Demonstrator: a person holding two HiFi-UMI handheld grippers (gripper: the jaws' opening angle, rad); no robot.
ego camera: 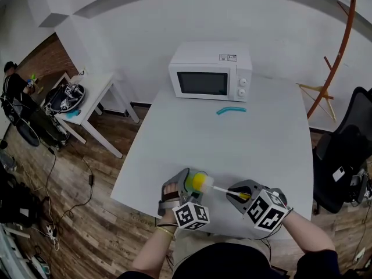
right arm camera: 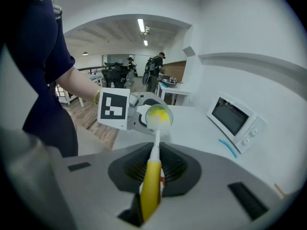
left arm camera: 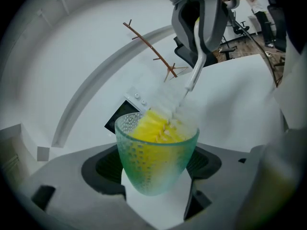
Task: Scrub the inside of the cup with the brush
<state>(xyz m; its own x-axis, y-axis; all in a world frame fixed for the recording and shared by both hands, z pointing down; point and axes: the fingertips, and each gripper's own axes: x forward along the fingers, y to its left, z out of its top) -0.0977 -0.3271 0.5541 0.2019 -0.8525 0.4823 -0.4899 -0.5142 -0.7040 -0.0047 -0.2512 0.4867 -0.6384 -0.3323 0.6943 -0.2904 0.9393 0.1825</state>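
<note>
My left gripper (left arm camera: 156, 188) is shut on a green textured glass cup (left arm camera: 156, 157), held above the near table edge and tipped toward the right. The cup (ego camera: 196, 182) shows beside the left gripper (ego camera: 185, 192) in the head view. My right gripper (right arm camera: 149, 176) is shut on the yellow handle of a brush (right arm camera: 151, 183). Its white stem (left arm camera: 194, 71) runs into the cup, and the yellow-and-white bristle head (left arm camera: 156, 127) sits inside it. In the right gripper view the cup's mouth (right arm camera: 158, 117) faces me with the bristles filling it. The right gripper (ego camera: 243, 195) is just right of the cup.
A white microwave (ego camera: 210, 73) stands at the far side of the white table (ego camera: 256, 150), with a curved blue item (ego camera: 231, 110) in front of it. A small white side table (ego camera: 87, 100) is at the left, a black office chair (ego camera: 343, 161) at the right. People stand in the background.
</note>
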